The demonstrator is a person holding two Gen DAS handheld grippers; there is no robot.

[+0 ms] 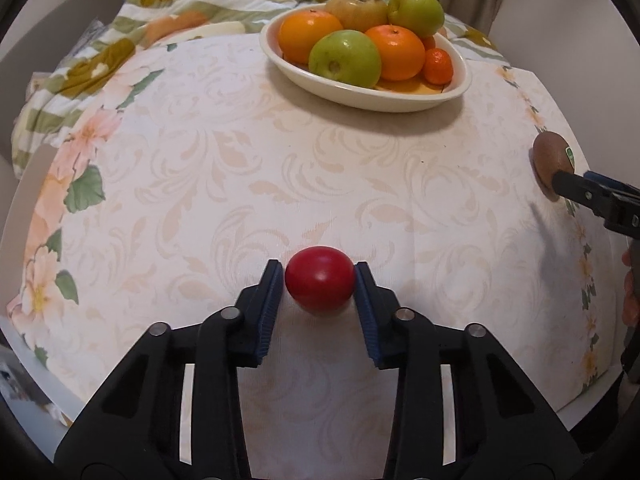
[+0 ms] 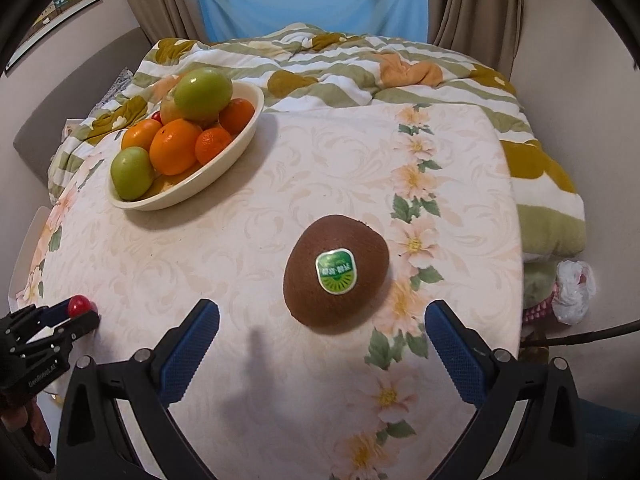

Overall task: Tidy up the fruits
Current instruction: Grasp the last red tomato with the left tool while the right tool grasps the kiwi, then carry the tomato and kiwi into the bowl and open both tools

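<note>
Pinching the small round red fruit (image 1: 320, 285) between its blue pads, the left gripper (image 1: 319, 280) holds it at the near edge of the floral-cloth tabletop (image 1: 224, 184). Over on the right, the right gripper (image 2: 322, 324) stands wide, its jaws apart from the fuzzy brown kiwi with a green sticker (image 2: 336, 274). At the far side, a cream oval bowl (image 1: 400, 98) holds oranges and green apples.

A home bedroom: rumpled blanket (image 2: 340, 68), curtains (image 2: 472, 4), floral tablecloth (image 2: 280, 168).
</note>
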